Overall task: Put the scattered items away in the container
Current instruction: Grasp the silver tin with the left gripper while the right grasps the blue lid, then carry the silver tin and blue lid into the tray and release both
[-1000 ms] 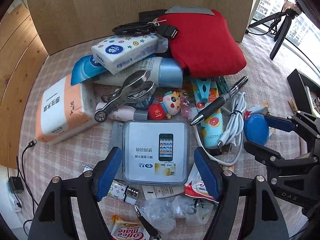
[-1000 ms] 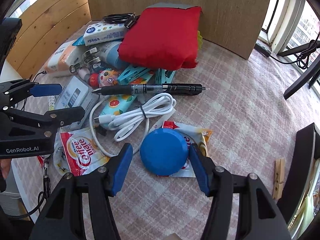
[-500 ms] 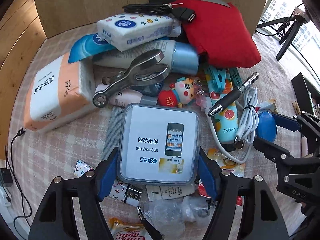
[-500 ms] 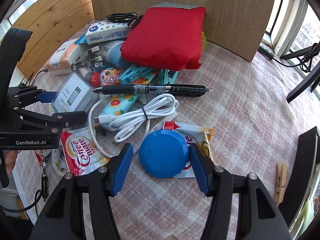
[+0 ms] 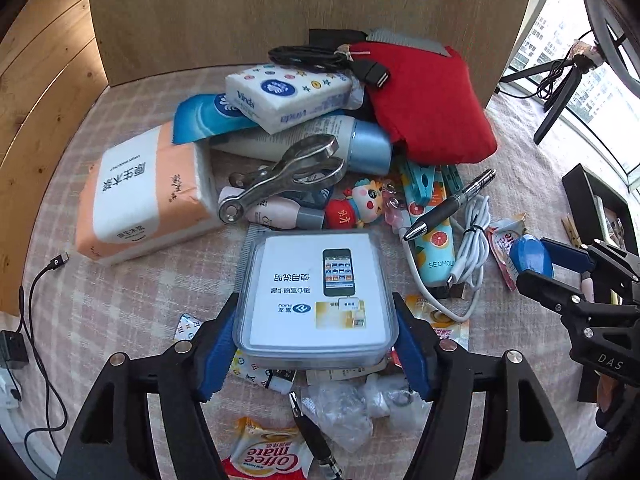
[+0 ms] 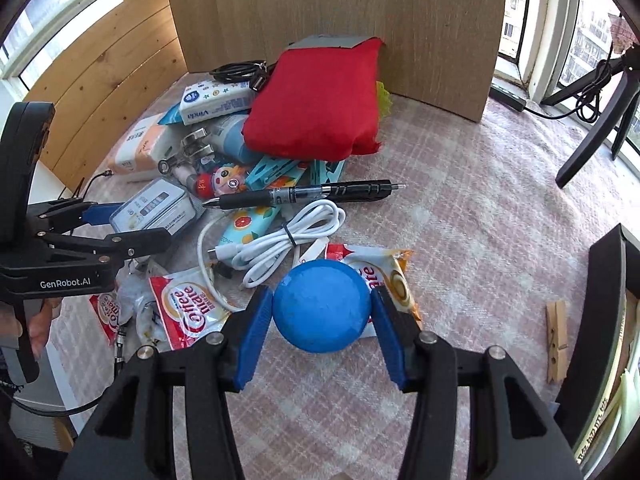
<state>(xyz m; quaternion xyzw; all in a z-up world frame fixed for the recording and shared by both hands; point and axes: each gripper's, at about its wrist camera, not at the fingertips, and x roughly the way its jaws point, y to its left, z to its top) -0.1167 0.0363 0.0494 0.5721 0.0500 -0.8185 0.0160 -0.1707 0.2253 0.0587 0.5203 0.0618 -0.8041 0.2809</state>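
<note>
A clear square plastic box (image 5: 316, 288) with a phone leaflet inside sits between my left gripper's (image 5: 316, 320) blue pads, which press on its two sides; it is raised a little over the clutter. A blue round case (image 6: 320, 312) lies between the pads of my right gripper (image 6: 320, 304). Those jaws are closing, and both pads touch its rim above a Coffee mate sachet (image 6: 384, 276). The box (image 6: 154, 208) also appears at the left of the right wrist view. A black open container (image 6: 600, 320) stands at the right edge.
The pile on the checked cloth holds a red pouch (image 5: 428, 100), tissue packs (image 5: 140, 192), a metal clip (image 5: 288, 172), a black pen (image 6: 304, 196), a white cable (image 6: 280, 240) and sachets (image 5: 264, 456). A wooden board (image 6: 340, 8) backs it. A clothespin (image 6: 556, 340) lies near the container.
The left pads have closed onto the plastic box and lifted it slightly. The right pads have narrowed onto the blue round case, which now looks larger and nearer.
</note>
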